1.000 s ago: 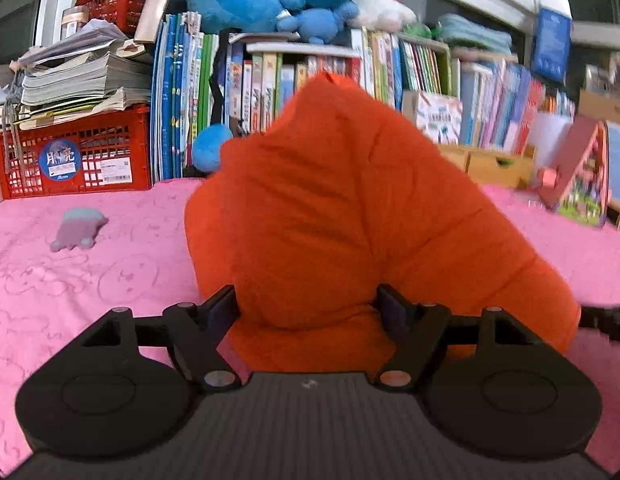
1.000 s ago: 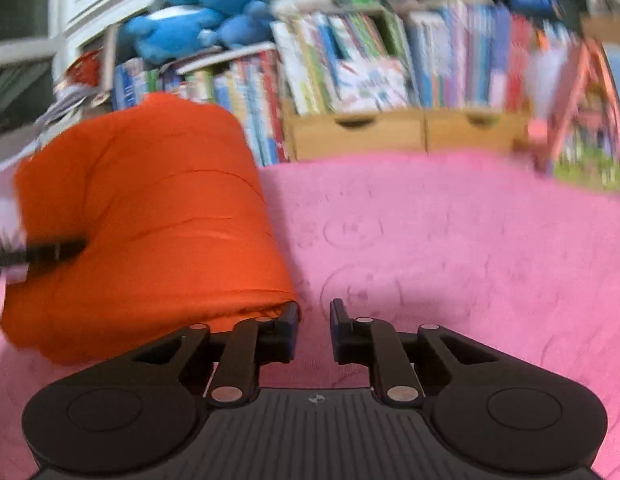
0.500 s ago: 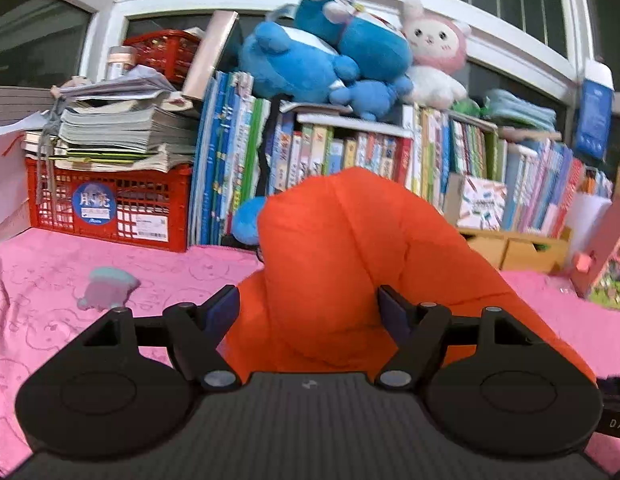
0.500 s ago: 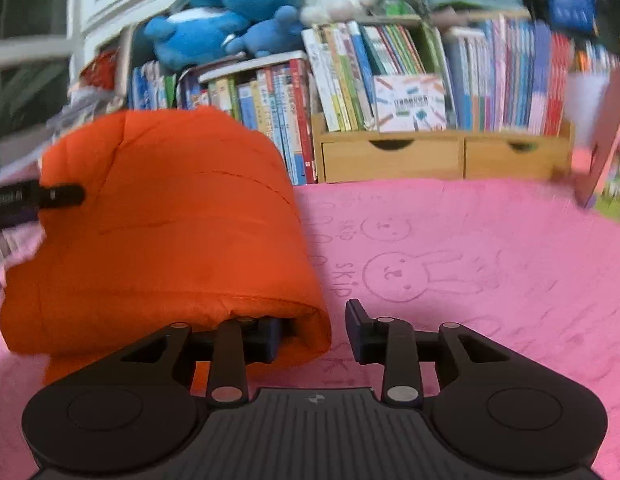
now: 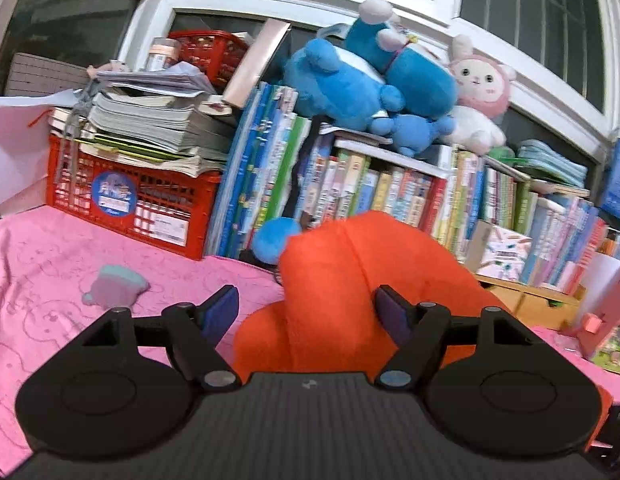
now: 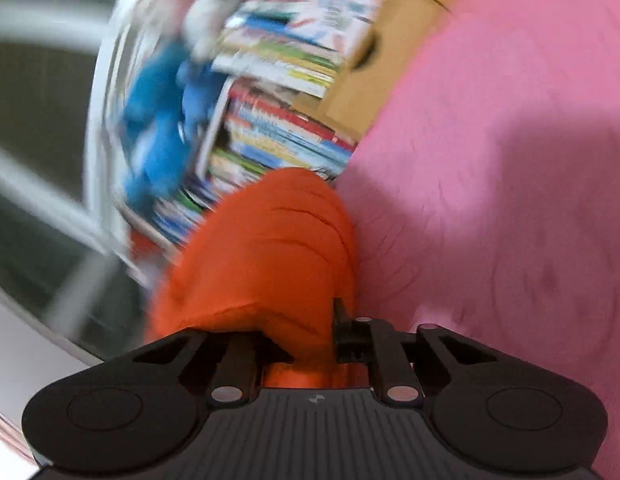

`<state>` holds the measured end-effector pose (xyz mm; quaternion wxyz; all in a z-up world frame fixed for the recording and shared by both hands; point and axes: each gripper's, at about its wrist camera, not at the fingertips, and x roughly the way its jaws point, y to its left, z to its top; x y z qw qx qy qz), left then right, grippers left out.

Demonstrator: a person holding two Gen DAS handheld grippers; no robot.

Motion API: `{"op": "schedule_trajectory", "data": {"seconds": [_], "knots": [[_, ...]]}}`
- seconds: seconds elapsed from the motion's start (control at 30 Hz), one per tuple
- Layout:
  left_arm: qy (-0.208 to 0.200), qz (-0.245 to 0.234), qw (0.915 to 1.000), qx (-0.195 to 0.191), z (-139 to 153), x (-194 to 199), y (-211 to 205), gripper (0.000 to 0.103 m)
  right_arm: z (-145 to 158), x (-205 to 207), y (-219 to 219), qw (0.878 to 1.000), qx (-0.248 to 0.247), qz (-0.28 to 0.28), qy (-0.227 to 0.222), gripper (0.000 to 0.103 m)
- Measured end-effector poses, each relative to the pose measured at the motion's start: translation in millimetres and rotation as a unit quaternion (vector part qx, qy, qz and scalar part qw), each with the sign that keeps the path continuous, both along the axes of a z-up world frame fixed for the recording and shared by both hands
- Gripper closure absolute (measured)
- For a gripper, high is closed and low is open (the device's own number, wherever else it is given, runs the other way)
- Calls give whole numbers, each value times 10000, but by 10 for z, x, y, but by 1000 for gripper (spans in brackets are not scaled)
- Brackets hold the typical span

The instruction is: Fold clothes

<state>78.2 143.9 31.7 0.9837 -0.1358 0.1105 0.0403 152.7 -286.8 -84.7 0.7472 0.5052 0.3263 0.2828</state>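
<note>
The orange garment (image 6: 269,256) fills the right wrist view's lower centre, pinched by the right gripper (image 6: 305,344); the left gripper (image 5: 305,308) (2 fingers spread) straddles its bunched end, equally near.

No text is legible, even on the crate sticker (image 5: 115,198)

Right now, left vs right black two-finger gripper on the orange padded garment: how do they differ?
1. Left black two-finger gripper stands wide open; right black two-finger gripper is shut on the orange padded garment.
2. The left's blue pads show bare, one clear of the fabric; fabric fills the right's gap.
3. Left view is level and sharp; right view is rolled and blurred.
Shared: both face the garment over the pink patterned cover.
</note>
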Motion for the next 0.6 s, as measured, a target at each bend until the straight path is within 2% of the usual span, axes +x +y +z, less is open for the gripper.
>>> {"op": "schedule_trajectory", "data": {"seconds": [0.07, 0.13, 0.2, 0.23, 0.27, 0.3, 0.33, 0.37, 0.43, 0.5, 0.57, 0.6], "knots": [[-183, -22, 9998, 18, 38, -84, -9, 28, -87, -82, -130, 9981, 566, 100, 204, 89], [-390, -39, 9992, 41, 82, -177, -19, 26, -72, -245, -188, 9980, 571, 190, 185, 89], [-441, -16, 9990, 84, 109, -177, -17, 23, 130, -455, -176, 9988, -397, 173, -235, 89], [-456, -2, 9989, 107, 121, -171, -16, 23, 231, -560, -169, 9949, -885, 163, -446, 89], [-472, 12, 9988, 130, 133, -165, -14, 23, 371, -705, -66, 9811, -1761, 52, -796, 89], [-487, 26, 9987, 153, 145, -159, -13, 23, 511, -849, 38, 9583, -2622, -59, -1138, 89], [-445, 22, 9989, 151, 133, -128, -23, 23, 624, -1023, 188, 9252, -3476, -199, -1511, 89], [-386, 12, 9992, 141, 115, -90, -37, 23, 704, -1200, 358, 8829, -4271, -324, -1925, 85], [-293, -8, 9994, 161, 67, -18, -86, 23, 705, -1328, 631, 8141, -5191, -357, -2580, 82], [-156, -10, 9995, 291, 19, 71, -169, 23, 706, -1453, 903, 7314, -6015, -382, -3189, 70], [4, -63, 9991, 411, -58, 100, -242, 23, 673, -1302, 1014, 7156, -6146, -133, -3316, 58], [86, -93, 9988, 469, -99, 110, -278, 23, 656, -1226, 1070, 7074, -6209, -10, -3377, 58]]}}
